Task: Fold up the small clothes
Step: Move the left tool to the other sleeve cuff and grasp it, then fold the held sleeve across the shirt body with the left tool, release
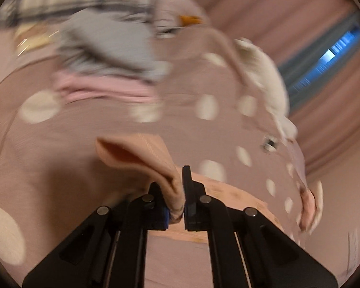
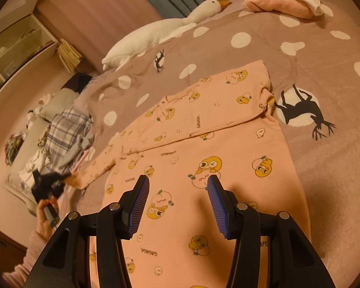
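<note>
While the left hand-held gripper [image 1: 183,198] pinches the sleeve cuff [image 1: 153,158] out to the shirt's left, the right hand-held gripper [image 2: 178,204] hovers open over the peach shirt [image 2: 228,148], spread lengthwise away across the bed [image 2: 336,168]

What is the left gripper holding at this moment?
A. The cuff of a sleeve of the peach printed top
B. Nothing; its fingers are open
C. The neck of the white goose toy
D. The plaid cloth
A. The left gripper is shut on the sleeve cuff of the peach printed top; the right wrist view shows that sleeve stretched out to it.
</note>
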`<state>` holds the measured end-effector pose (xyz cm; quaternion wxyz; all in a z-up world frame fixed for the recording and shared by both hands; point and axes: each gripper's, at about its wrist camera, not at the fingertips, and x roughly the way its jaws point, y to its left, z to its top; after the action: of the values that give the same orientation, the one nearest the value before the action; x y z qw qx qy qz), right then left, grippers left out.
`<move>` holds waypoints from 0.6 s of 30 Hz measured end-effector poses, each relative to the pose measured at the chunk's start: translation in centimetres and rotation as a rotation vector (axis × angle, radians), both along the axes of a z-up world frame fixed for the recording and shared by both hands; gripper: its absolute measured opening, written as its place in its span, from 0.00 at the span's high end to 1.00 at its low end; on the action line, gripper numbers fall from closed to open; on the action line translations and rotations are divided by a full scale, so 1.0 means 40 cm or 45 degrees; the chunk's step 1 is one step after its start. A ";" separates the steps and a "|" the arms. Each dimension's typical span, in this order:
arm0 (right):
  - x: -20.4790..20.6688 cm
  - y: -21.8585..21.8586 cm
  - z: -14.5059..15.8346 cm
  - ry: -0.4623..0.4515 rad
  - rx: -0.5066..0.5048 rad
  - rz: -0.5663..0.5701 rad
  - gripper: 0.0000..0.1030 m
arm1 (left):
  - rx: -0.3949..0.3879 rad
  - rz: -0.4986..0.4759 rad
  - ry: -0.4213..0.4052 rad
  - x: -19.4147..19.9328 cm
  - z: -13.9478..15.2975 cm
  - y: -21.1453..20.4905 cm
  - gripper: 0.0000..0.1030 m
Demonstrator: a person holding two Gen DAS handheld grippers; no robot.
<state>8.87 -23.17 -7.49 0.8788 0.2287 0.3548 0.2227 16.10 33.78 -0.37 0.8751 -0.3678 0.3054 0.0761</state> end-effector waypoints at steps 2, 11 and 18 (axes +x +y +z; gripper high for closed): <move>-0.006 -0.010 -0.006 -0.002 0.015 -0.001 0.51 | 0.041 -0.098 -0.036 0.029 0.050 -0.088 0.95; -0.029 -0.083 -0.027 -0.020 0.125 -0.041 0.51 | 0.117 -0.473 -0.083 0.175 0.146 -0.507 0.95; -0.043 -0.148 -0.032 -0.035 0.143 -0.090 0.51 | 0.236 -0.698 0.002 0.256 0.091 -0.824 0.95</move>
<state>7.16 -29.08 -8.78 0.8766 0.2868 0.3215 0.2142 26.35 0.82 3.27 0.8926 -0.1899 0.3858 -0.1357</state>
